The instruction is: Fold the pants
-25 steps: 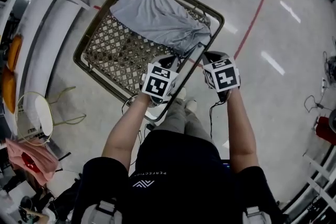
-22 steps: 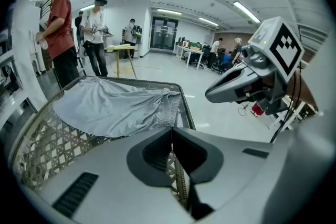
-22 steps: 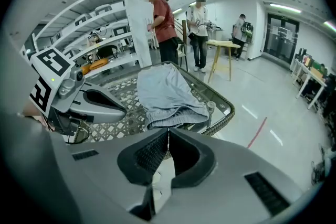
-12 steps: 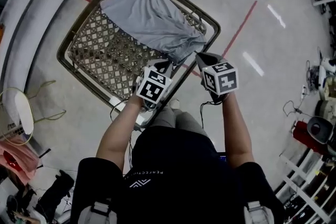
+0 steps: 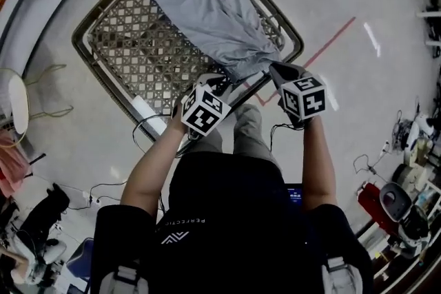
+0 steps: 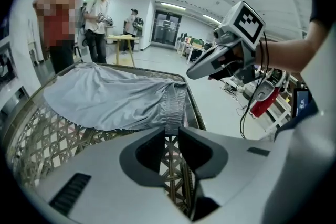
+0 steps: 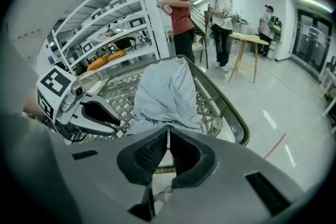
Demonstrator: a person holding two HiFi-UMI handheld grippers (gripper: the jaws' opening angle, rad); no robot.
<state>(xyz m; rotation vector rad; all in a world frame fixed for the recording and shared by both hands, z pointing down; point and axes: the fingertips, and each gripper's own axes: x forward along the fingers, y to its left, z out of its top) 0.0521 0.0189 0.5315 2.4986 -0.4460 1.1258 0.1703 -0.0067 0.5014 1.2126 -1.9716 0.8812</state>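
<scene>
Grey pants [image 5: 207,3] lie folded in a long strip along the right side of a woven lattice table [image 5: 110,82]. Their elastic waistband end [image 6: 173,105] points toward me. My left gripper [image 5: 219,81] hovers over the lattice just short of that waistband. Its jaws have just been opening, and in the left gripper view [image 6: 169,131] only lattice shows in the narrow gap. My right gripper [image 5: 273,67] is shut at the near right corner of the pants [image 7: 168,94]. The cloth reaches its tips [image 7: 168,129], but I cannot tell whether any is pinched.
The table's thick rim [image 7: 231,113] runs close to the right of the pants. Two people [image 7: 181,13] [image 7: 223,18] stand beyond the far end, near a small wooden table [image 7: 252,39]. White shelves [image 7: 105,44] line the left. Red tape [image 5: 324,45] and cables [image 5: 103,186] lie on the floor.
Both grippers have sunk a little at the near end of the pants, and the right one has slid sideways. The pants lie as before.
</scene>
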